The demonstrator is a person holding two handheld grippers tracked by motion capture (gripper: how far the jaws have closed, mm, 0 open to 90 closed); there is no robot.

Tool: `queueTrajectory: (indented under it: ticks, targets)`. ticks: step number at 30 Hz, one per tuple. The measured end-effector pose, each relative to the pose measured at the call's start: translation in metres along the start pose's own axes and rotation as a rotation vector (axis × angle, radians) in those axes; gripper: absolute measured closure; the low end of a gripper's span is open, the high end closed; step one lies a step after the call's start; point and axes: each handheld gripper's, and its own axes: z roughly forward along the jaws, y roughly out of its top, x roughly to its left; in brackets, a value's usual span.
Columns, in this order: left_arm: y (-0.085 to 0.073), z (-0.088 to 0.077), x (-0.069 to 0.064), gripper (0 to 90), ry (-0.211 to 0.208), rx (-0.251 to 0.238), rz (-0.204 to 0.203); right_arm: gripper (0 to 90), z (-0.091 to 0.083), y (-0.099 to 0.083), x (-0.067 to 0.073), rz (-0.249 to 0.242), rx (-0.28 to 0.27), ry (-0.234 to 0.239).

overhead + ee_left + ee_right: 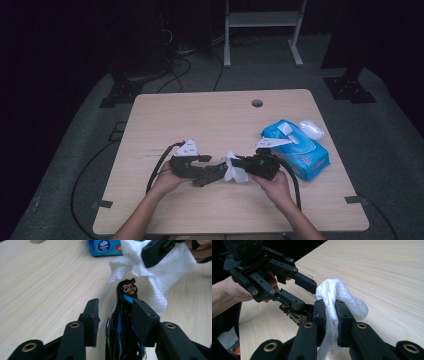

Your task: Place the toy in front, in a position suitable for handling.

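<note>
The right gripper is clenched on a white wipe; in its own view the two pads pinch the cloth tight, with folds bulging above and to the right of the jaws and a tail hanging below them. The left gripper stands partly open around a dark, cable-like bundle. In the left gripper view the bundle lies against the right-hand pad, while a clear gap separates it from the left-hand pad, so the jaws do not press it from both sides. No earlier picture is there to compare.

The left gripper view shows the bundle's cut end, a ring of copper-coloured strands with blue stripes down its side, pointing at the wipe just beyond it. The right gripper view shows the bundle only as a dark patch with red and blue marks below the left gripper's jaws. The high view sets the wipe between the two grippers, near the table's front edge, with a blue pack and a clear lid well to the right.

The pack's label reads "vinda" in the left gripper view; the smaller print is too blurred to read.
</note>
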Motion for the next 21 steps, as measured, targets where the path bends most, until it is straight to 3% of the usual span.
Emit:
queueTrajectory:
  ticks: [6,9,15,21]
  targets:
    - [-0.008,-0.004,0.007,53.3,-0.034,-0.019,-0.086,79.8,0.009,0.000,-0.002,-0.014,0.028,0.008]
    - [-0.010,-0.004,0.008,53.3,-0.044,-0.028,-0.105,79.5,0.017,0.000,-0.001,-0.026,0.039,0.017]
    - [-0.010,-0.003,0.002,50.4,-0.060,-0.015,-0.084,79.6,0.028,0.002,0.005,-0.081,0.090,0.011]
    - [-0.013,-0.002,-0.002,50.8,-0.085,-0.028,-0.083,79.6,0.025,-0.002,0.008,-0.090,0.104,0.008]
